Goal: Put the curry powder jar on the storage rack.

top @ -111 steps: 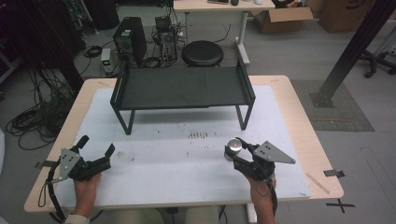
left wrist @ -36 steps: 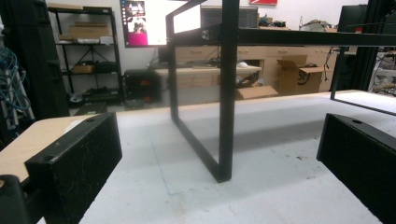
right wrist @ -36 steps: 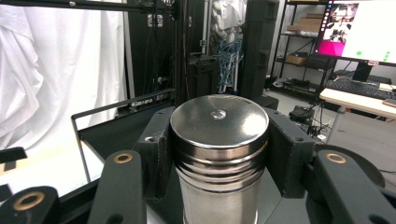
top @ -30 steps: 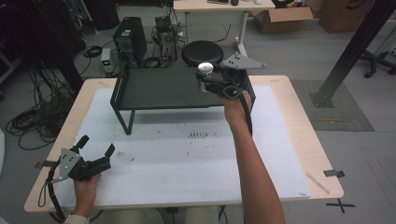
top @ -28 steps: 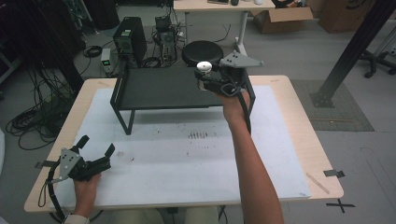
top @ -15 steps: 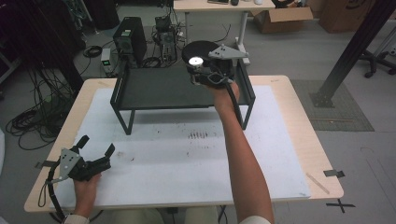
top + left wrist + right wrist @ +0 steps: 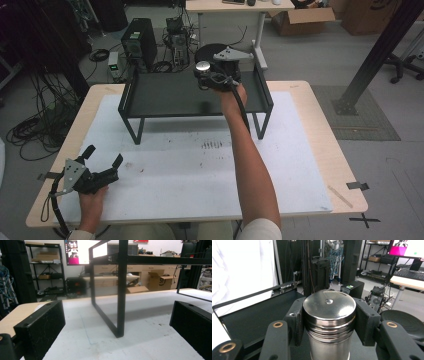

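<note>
Two tools, two jobs: your right tool [image 7: 209, 80] pinches the steel canister [image 7: 329, 322] upright by its sides, held over the black rack's [image 7: 165, 95] far-right tray, presumably for set-down. Left tool [image 7: 100, 167] rests spread on the worktop [image 7: 200, 170] near-left, idle.

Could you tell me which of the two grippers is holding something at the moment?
The right gripper, raised over the black shelf, clamps a steel canister; the left gripper rests open near the table's front-left corner.
</note>
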Demonstrator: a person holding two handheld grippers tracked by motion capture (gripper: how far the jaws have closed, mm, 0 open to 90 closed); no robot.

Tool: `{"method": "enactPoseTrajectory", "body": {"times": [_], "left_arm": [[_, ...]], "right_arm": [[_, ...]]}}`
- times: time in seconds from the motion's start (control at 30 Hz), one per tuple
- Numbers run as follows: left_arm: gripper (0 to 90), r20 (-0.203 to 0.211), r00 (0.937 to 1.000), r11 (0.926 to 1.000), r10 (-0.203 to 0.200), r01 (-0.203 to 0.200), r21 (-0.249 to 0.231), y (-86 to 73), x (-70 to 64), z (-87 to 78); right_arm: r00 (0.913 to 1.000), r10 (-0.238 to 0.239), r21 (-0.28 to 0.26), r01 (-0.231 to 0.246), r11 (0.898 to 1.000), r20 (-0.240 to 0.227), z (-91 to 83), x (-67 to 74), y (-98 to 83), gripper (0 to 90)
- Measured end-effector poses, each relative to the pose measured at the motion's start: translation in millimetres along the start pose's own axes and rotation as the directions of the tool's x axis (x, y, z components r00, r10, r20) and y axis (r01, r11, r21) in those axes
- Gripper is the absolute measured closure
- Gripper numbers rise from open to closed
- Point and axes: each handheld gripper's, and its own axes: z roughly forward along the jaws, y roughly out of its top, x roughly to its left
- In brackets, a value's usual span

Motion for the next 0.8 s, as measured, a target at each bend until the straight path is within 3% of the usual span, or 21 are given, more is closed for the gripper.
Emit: {"method": "enactPoseTrajectory", "body": {"times": [0.4,0.8], "left_arm": [[0.4,0.000,1.0000,1.0000,-0.001,0.001,-0.001,0.0,0.0,-0.1],[0.5,0.000,1.0000,1.0000,0.000,0.000,-0.001,-0.1,0.0,-0.1]], "right_arm": [[0.9996,0.027,0.045,-0.027,0.999,-0.012,23.8,-3.3,-10.5,48.6],[0.9980,0.053,0.070,-0.050,0.996,-0.035,34.4,-2.2,-17.3,48.6]]}}
